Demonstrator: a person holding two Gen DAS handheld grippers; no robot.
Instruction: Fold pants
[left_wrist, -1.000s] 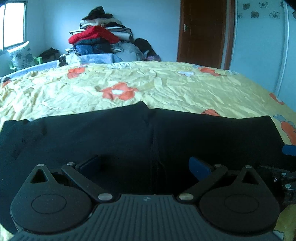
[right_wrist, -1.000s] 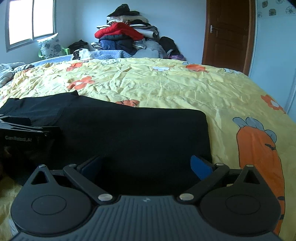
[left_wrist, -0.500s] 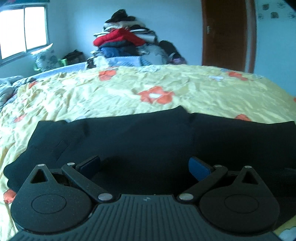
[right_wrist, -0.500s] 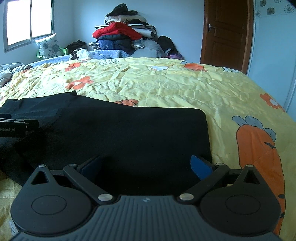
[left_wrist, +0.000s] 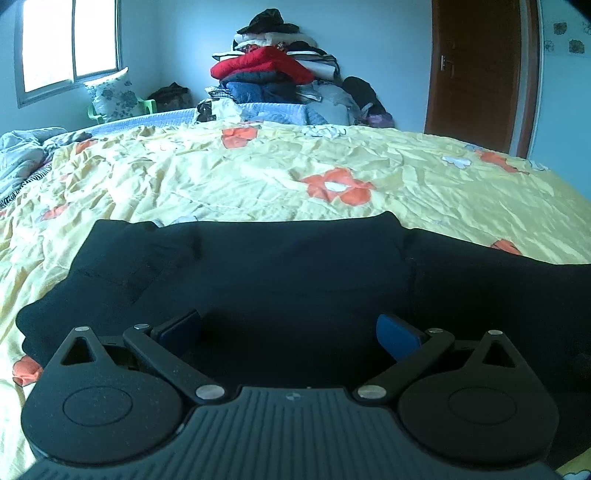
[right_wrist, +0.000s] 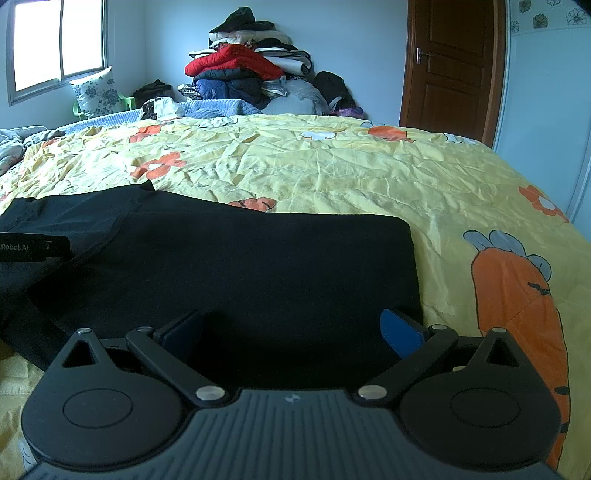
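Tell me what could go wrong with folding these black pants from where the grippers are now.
Both the left gripper and right gripper are open over the black pants, holding nothing, so a pinch might catch only the top layer. The yellow bedsheet is wrinkled and could get pinched along with the pants.

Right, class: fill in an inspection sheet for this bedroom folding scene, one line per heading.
Surface: bed with wrinkled yellow flowered sheet.
Job's things: black pants lying flat on the sheet; their right edge looks straight in the right wrist view.
Clutter: heap of clothes beyond the bed's far side; crumpled bedding at the left.
Grippers: left gripper and right gripper both open, low over the pants, gripping nothing.
Cables: nothing seen.
Surroundings: window, flowered pillow, closed brown door, pale blue walls.
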